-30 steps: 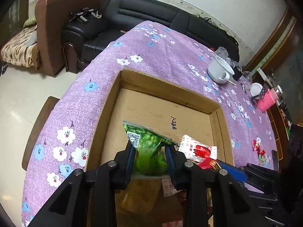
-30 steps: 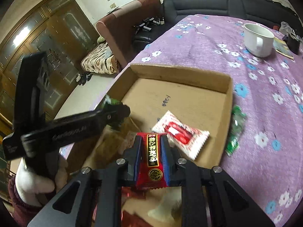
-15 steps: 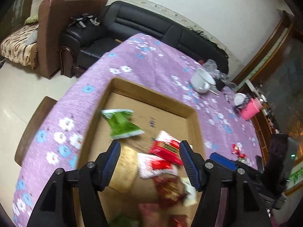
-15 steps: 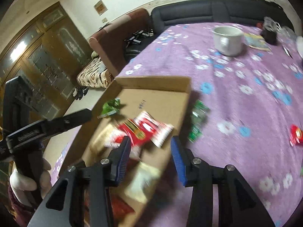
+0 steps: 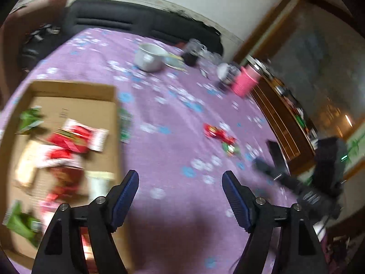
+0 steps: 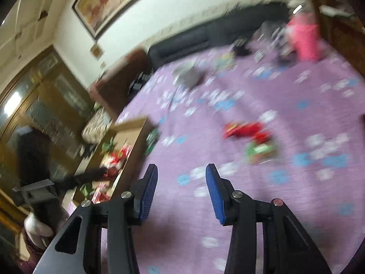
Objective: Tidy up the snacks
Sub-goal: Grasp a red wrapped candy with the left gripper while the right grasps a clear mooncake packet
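Both views are blurred by motion. A shallow cardboard box (image 5: 75, 89) lies on the purple flowered tablecloth at the left and holds several red, green and white snack packets (image 5: 68, 139). A green packet (image 5: 125, 123) lies just outside the box's right wall. Red packets (image 5: 216, 133) and a green-red packet (image 5: 230, 148) lie loose on the cloth; they also show in the right wrist view, red (image 6: 246, 129) and green (image 6: 260, 151). My left gripper (image 5: 180, 178) is open and empty above the cloth, right of the box. My right gripper (image 6: 181, 171) is open and empty, short of the loose packets.
A white mug (image 5: 149, 57), a dark cup (image 5: 190, 58), glassware and a pink basket (image 5: 245, 81) stand at the far side of the table. A black sofa (image 5: 127, 21) is behind it. A wooden cabinet (image 5: 285, 118) runs along the right. The box also shows in the right wrist view (image 6: 134, 125).
Both grippers have let go of their packets, a green one and a red one, into the box. Both have opened and swung right, away from the box toward the loose packets.
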A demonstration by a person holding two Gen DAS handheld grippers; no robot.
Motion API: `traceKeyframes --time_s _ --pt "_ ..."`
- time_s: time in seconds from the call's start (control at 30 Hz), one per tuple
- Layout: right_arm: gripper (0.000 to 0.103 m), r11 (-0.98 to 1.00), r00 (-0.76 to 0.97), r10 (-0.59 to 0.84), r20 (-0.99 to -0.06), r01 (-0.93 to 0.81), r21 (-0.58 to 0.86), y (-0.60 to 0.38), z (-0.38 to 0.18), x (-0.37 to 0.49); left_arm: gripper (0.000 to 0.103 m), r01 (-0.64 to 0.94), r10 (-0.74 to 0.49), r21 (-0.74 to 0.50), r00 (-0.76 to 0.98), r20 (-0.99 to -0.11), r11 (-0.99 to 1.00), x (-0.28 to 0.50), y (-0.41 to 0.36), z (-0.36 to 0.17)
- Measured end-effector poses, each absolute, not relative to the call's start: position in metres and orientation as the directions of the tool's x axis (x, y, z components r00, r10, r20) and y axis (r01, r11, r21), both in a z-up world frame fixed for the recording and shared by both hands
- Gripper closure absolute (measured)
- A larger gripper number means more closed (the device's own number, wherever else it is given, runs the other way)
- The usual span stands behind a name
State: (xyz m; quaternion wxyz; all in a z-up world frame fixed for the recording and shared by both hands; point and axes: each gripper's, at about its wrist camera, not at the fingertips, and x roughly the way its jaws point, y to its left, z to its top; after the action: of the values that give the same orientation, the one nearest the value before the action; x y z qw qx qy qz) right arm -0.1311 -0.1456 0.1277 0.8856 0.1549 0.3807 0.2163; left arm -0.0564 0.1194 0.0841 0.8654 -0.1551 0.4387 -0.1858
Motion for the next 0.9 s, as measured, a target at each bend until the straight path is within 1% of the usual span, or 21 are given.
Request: traceKeyframes --time_s 0.1,0.13,0.17,0.2,0.27,0.3,0.37,0.4,0.47,0.57,0.67,0.7,0.77,0.83,0.9 --pt "0.059 0.901 0.717 0.415 -0.559 -0.239 0.362 -0.192 0.172 -0.155 0.024 0.215 -0.489 -0.445 0.505 -0.712 0.869 -0.055 0.088 0.072" --pt "0.057 0.915 0.744 0.383 -0.548 -0.228 0.332 -0.205 0.186 -0.161 0.024 0.219 -0.494 -0.448 0.492 -0.717 0.867 -0.054 0.079 0.067" --pt "0.051 0.934 0.773 0.34 -0.536 -0.211 0.289 -0.221 0.204 -0.169 0.024 0.226 -0.502 -0.451 0.471 -0.726 0.864 -0.053 0.067 0.06" --pt "0.048 0.949 0.795 0.301 -0.527 -0.193 0.251 -0.233 0.218 -0.174 0.024 0.232 -0.508 -0.453 0.455 -0.732 0.861 -0.052 0.059 0.055" --pt "0.046 0.972 0.832 0.225 -0.507 -0.154 0.179 -0.253 0.242 -0.182 0.025 0.248 -0.512 -0.449 0.428 -0.745 0.859 -0.051 0.042 0.045" --pt "0.041 0.983 0.848 0.177 -0.5 -0.127 0.133 -0.263 0.253 -0.187 0.025 0.254 -0.505 -0.436 0.422 -0.753 0.863 -0.051 0.034 0.04" --pt "0.036 0.997 0.855 0.082 -0.511 -0.069 0.045 -0.275 0.263 -0.185 0.025 0.261 -0.474 -0.396 0.426 -0.771 0.88 -0.05 0.021 0.031" --pt "0.036 0.998 0.852 0.066 -0.52 -0.059 0.03 -0.278 0.262 -0.184 0.025 0.262 -0.455 -0.375 0.433 -0.778 0.889 -0.05 0.017 0.028" --pt "0.036 0.997 0.821 0.081 -0.565 -0.077 0.031 -0.276 0.246 -0.174 0.025 0.265 -0.426 -0.339 0.444 -0.788 0.903 -0.051 0.012 0.021" --pt "0.036 0.989 0.751 0.147 -0.644 -0.12 0.086 -0.266 0.202 -0.155 0.024 0.256 -0.406 -0.322 0.447 -0.797 0.912 -0.051 0.007 0.011" --pt "0.036 0.975 0.675 0.221 -0.704 -0.157 0.155 -0.242 0.151 -0.132 0.021 0.258 -0.392 -0.302 0.468 -0.792 0.918 -0.054 0.006 0.012" --pt "0.036 0.97 0.646 0.243 -0.723 -0.164 0.18 -0.231 0.131 -0.12 0.018 0.257 -0.395 -0.306 0.47 -0.789 0.917 -0.055 0.006 0.012" --pt "0.037 0.966 0.617 0.258 -0.743 -0.163 0.201 -0.217 0.108 -0.105 0.011 0.246 -0.429 -0.352 0.47 -0.771 0.903 -0.056 0.009 0.011" --pt "0.037 0.961 0.583 0.275 -0.765 -0.152 0.229 -0.202 0.083 -0.086 0.001 0.244 -0.47 -0.402 0.469 -0.748 0.883 -0.057 0.012 0.009" --pt "0.037 0.962 0.571 0.27 -0.775 -0.141 0.232 -0.187 0.066 -0.071 0.001 0.245 -0.482 -0.416 0.478 -0.734 0.876 -0.058 0.012 0.009"
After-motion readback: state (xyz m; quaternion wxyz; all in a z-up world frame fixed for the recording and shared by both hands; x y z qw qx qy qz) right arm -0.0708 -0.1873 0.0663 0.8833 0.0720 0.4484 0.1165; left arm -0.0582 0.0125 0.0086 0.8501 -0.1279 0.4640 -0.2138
